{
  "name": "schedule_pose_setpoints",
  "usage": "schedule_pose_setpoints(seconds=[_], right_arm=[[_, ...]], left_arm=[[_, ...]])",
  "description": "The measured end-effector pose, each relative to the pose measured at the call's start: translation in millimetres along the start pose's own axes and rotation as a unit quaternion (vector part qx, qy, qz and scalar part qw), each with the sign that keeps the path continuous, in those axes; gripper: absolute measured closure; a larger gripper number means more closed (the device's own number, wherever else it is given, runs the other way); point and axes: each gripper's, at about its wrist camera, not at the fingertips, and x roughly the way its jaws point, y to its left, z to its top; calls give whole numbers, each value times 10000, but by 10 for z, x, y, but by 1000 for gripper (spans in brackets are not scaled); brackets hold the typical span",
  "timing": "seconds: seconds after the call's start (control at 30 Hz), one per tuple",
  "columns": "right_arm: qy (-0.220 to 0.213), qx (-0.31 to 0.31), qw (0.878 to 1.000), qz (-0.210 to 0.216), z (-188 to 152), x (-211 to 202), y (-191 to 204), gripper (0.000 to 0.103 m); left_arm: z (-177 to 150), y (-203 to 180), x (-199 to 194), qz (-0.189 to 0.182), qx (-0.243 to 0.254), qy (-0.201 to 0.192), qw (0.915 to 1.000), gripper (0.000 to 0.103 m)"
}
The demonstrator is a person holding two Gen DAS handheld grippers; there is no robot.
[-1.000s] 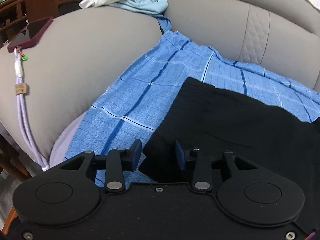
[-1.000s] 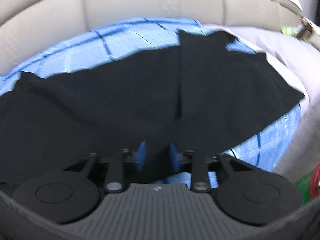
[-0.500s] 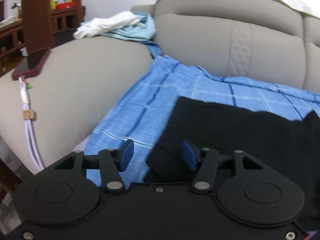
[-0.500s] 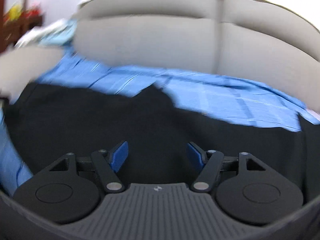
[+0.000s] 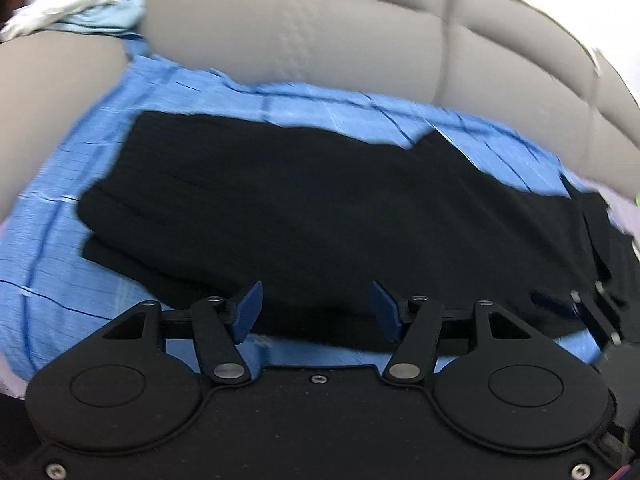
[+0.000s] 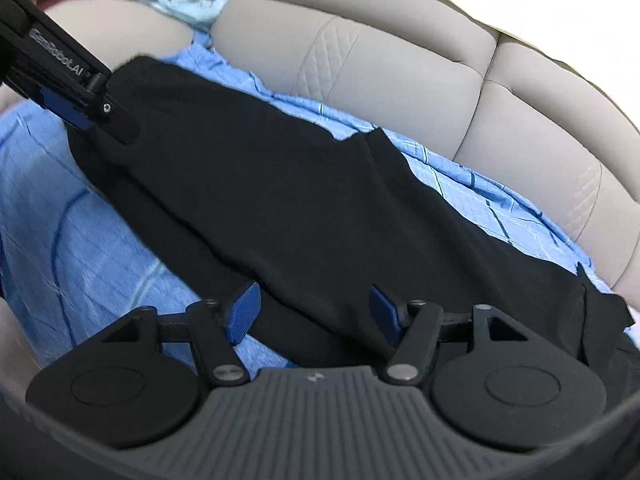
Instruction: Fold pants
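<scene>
Black pants lie folded lengthwise across a blue checked sheet on a grey sofa; they also show in the right wrist view. My left gripper is open and empty, just above the pants' near edge. It also appears at the upper left of the right wrist view, by the pants' left end. My right gripper is open and empty over the pants' near edge, towards their right end. It shows blurred at the right edge of the left wrist view.
The sofa backrest rises behind the sheet and a padded armrest bounds it on the left. White and light blue clothes lie piled on the armrest top.
Both grippers have opened and let go of the pants. Both have drawn back, so the whole folded garment now shows lying flat on the sheet.
</scene>
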Motion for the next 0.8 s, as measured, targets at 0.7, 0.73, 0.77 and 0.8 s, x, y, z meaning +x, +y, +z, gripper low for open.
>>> schedule_pose_setpoints(seconds=[0.7,0.73,0.77,0.8], right_arm=[[-622,-124,9980,51,15,100,123,99],[-574,-118,9982,83,-9,78,124,100],[-545,-108,9984,116,-32,51,126,100],[-541,-100,9984,124,-45,31,125,100]], left_arm=[[-115,377,351,-1018,-2628,130,9594,40],[-112,421,368,-941,-2777,51,9560,39],[-112,481,367,-787,-2929,-29,9529,39],[-110,522,358,-638,-3007,-86,9515,39]])
